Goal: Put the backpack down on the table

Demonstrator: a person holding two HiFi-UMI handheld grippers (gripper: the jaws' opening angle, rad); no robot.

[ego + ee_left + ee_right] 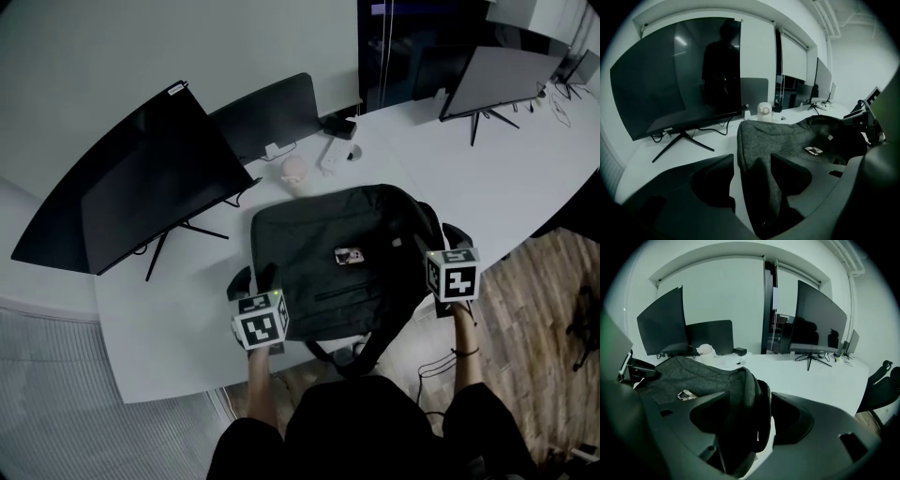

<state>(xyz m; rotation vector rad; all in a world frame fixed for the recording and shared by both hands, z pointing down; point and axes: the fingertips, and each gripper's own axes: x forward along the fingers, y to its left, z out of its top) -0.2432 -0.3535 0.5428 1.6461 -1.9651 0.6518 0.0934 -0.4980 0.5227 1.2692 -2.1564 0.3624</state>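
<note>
- We find the left claw point(752, 161) released, jaws wide, with the near corner of the dark grey fabric backpack point(323, 281) loose between them.
- The right claw point(749, 401) is likewise released, standing around the backpack's opposite edge.
- The backpack lies flat on the white counter point(159, 328), with a strap loop hanging over the near edge.
- We judge placement done; only drawing both claws clear is left.

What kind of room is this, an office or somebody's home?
Probably an office: a large monitor and others stand on a long white desk, with a dark chair beside it.
</note>
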